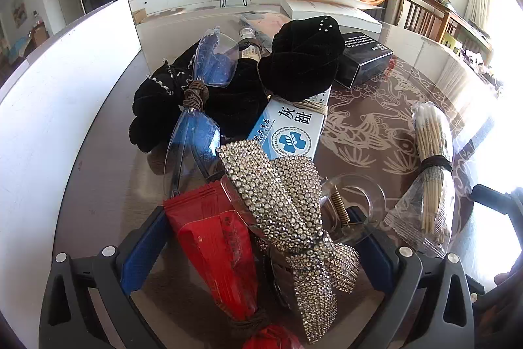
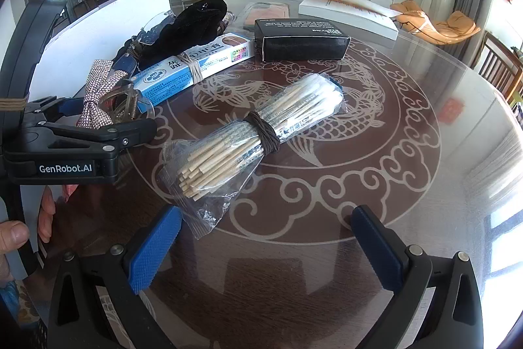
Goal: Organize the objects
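Observation:
Seen from the left wrist, my left gripper (image 1: 261, 247) stands open over a heap on the glass table. A red packet (image 1: 215, 247) tied with cord and a rhinestone bow clip (image 1: 284, 201) lie between its blue pads (image 1: 143, 247), neither of them squeezed. Beyond are clear blue-tinted glasses (image 1: 209, 67), black velvet pieces (image 1: 304, 61) and a blue-white ointment box (image 1: 291, 130). A bagged bundle of cotton swabs (image 2: 261, 133) lies just ahead of my right gripper (image 2: 266, 247), which is open and has nothing in it. The left gripper (image 2: 108, 120) shows at the left of the right wrist view.
A black box (image 2: 304, 41) sits behind the swabs, and a flat white box (image 2: 346, 12) lies at the table's far edge. A white board (image 1: 49, 120) borders the left side. A clear claw clip (image 1: 353, 201) lies by the bow. Wooden chairs (image 2: 503, 71) stand to the right.

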